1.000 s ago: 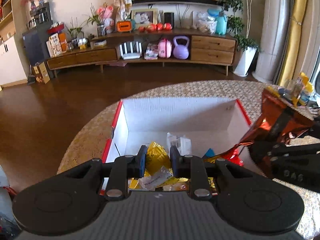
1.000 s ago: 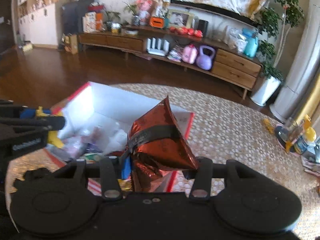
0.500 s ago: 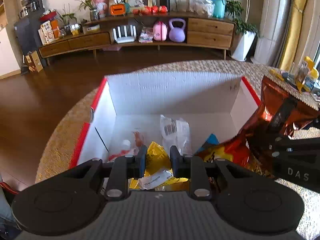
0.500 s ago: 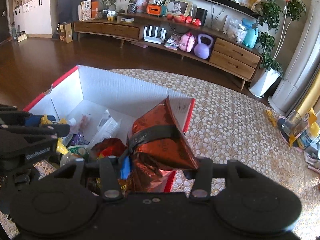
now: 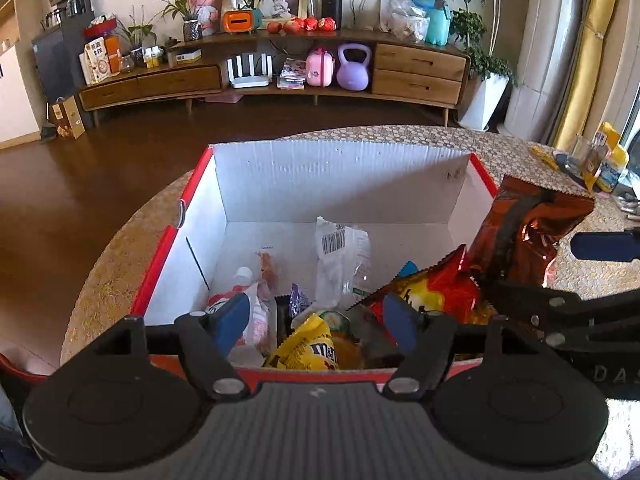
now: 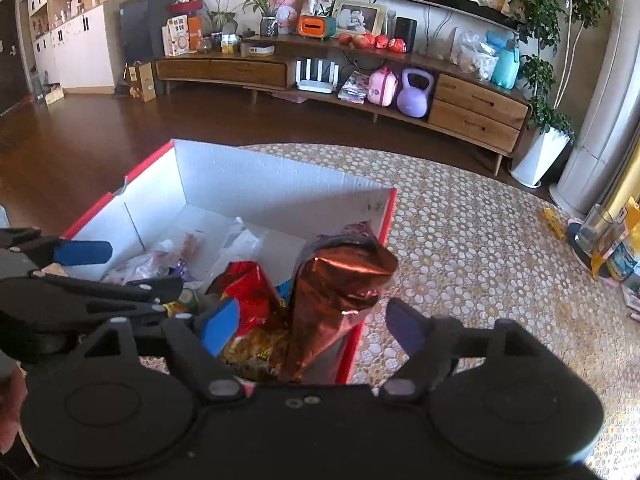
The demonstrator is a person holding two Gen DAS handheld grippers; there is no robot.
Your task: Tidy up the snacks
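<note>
A white box with red outer walls (image 5: 340, 176) (image 6: 256, 176) stands on the round table and holds several snack packs. My left gripper (image 5: 316, 320) is open over the box's near edge, just above a yellow candy pack (image 5: 308, 346) that lies in the box. My right gripper (image 6: 310, 322) is open, its jaws either side of a copper foil bag (image 6: 336, 300) (image 5: 524, 228) that leans upright in the box's right near corner. A red-and-yellow chip bag (image 5: 432, 296) (image 6: 248, 292) lies beside it. A clear wrapper with a barcode (image 5: 340, 260) lies mid-box.
The table has a gold lace cloth (image 6: 460, 240). A glass and yellow-labelled bottles (image 5: 596, 160) (image 6: 612, 240) stand at its right edge. Beyond lies dark wood floor (image 5: 80, 184) and a long wooden sideboard (image 5: 280, 72) against the wall.
Both grippers have opened. The left let go of the yellow candy pack, which now lies in the box. The right let go of the copper foil bag, which now leans in the corner.
</note>
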